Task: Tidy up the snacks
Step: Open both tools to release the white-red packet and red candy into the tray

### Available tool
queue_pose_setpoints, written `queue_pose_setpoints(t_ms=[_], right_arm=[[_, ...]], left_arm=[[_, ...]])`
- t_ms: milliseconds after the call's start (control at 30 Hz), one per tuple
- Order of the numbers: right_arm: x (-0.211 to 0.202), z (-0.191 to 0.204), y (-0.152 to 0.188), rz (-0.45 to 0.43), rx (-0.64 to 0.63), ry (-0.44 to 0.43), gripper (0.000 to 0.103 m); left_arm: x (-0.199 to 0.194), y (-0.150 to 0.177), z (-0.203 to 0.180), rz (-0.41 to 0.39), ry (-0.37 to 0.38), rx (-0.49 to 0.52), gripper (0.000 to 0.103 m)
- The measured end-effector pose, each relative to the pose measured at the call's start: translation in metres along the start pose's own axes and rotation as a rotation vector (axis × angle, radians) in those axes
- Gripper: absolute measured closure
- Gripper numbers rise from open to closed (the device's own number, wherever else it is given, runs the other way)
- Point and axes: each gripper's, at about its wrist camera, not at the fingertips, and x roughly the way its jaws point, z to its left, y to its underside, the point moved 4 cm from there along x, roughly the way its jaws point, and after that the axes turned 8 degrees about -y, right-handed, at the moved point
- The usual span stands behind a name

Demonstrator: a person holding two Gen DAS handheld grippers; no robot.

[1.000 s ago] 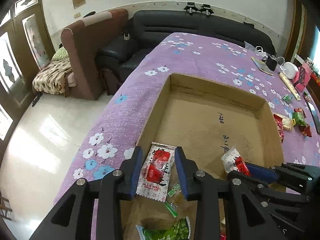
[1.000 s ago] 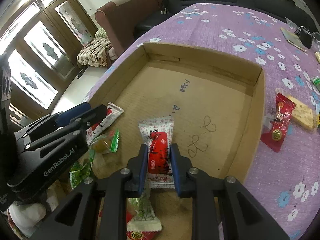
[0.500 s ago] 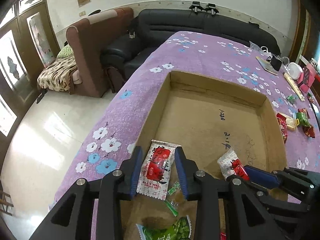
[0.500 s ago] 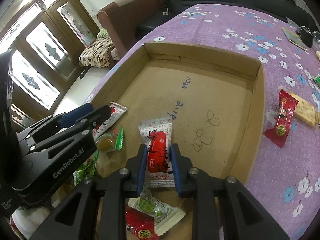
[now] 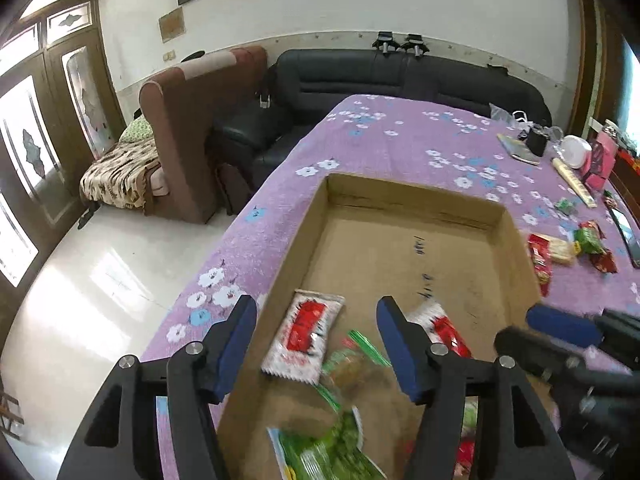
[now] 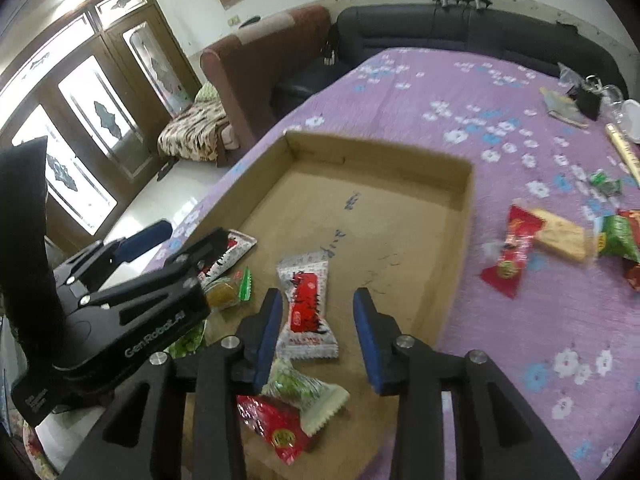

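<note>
A purple flower-printed cloth covers the desk (image 5: pixel 400 136), its woven surface running bare toward the far edge by the black leather sofa (image 5: pixel 400 80). On it sits a shallow rectangular cardboard tray (image 5: pixel 400 200) with low raw-edged walls — its far half is bare corrugated floor with pen scribbles. The left claw (image 5: pixel 316 344) hangs above the tray's near left corner, jaws spread wide and holding nothing; a crinkled white-and-red snack packet (image 5: pixel 304 336) lies flat on the tray floor below. The right claw (image 6: pixel 316 336) is likewise spread wide and empty over a second white-and-red sachet (image 6: pixel 306 304). Right of the tray, well apart from it, loose red and green wrapped sweets (image 6: pixel 560 240) lie on the cloth.
</note>
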Motion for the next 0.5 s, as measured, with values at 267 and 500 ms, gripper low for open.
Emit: queue_pose_setpoints(t_ms=[267,500], right_arm=[[-0.050,-0.013,0.013,-0.115,0.019,0.019,0.057],[-0.088,-0.027,0.033,-0.193,0.032,0.052,0.053]], left_arm=[[-0.057,0.006,-0.025,-0.069,0.061,0.030,0.016],[-0.097,0.015,-0.044,-0.110,0.070,0.047,0.011]])
